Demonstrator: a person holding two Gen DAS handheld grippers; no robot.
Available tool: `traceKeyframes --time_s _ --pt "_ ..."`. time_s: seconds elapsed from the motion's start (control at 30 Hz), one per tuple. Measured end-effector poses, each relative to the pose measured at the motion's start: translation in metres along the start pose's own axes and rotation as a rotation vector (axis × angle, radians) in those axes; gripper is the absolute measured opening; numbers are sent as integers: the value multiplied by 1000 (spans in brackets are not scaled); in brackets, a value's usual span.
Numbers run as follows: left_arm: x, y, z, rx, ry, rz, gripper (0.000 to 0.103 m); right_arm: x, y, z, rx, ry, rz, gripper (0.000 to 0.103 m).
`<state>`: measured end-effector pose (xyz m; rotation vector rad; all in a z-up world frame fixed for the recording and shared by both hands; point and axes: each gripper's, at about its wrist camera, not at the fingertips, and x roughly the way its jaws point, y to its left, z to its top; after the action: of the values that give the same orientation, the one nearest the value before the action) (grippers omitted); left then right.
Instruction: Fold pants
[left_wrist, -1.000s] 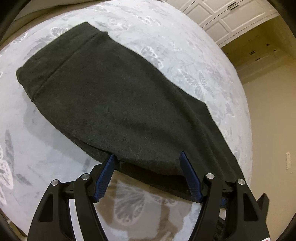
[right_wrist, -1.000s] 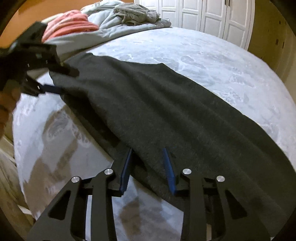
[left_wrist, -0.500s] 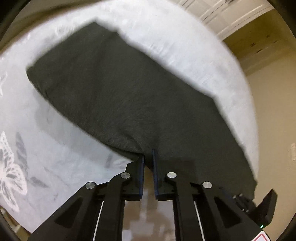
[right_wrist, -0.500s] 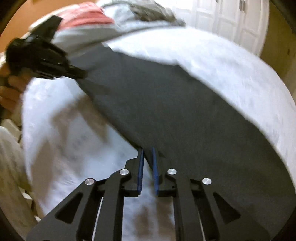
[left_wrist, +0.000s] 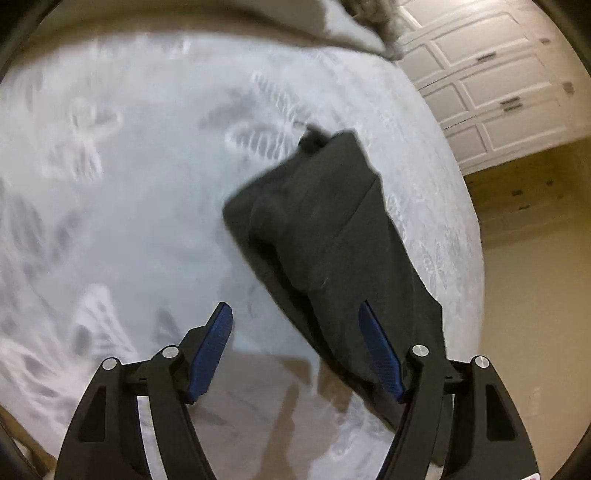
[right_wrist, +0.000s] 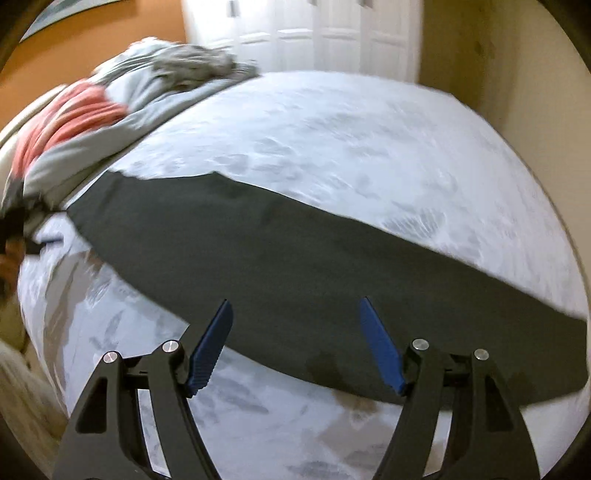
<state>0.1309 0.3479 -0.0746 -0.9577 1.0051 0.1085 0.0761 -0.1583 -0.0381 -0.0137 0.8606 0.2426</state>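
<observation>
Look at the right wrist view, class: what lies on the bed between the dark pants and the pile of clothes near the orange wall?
Only bare grey bedspread separates the dark pants from the pile of clothes, as the right wrist view shows.

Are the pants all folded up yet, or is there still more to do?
Not yet. The dark pants look doubled over lengthwise into one long strip lying flat on the bed cover, so a first fold seems done. Right now nothing is held: the left gripper and right gripper are both opening with nothing pinched. The strip still needs folding end to end into a small bundle.
</observation>
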Motion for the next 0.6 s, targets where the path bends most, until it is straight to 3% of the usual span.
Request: traceKeyframes --time_s 0.17,0.27,0.33,0.4,0.47,0.6 --pt "20 -14 11 24 -27 14 68 4 -36 1 133 64 -5 80" --pt "35 -5 17 -51 -18 -12 65 -8 -89 -5 244 71 -137 85" --pt "35 -4 21 -66 -30 -20 51 -24 -142 -18 385 60 -213 87" --pt "34 -4 22 -57 -22 -15 24 -44 -200 -38 553 47 -291 87" --pt "35 2 23 -102 -2 -27 17 -66 -262 -69 732 41 -357 87" --pt "35 2 22 -136 -5 -20 16 -88 -344 -125 975 10 -377 87"
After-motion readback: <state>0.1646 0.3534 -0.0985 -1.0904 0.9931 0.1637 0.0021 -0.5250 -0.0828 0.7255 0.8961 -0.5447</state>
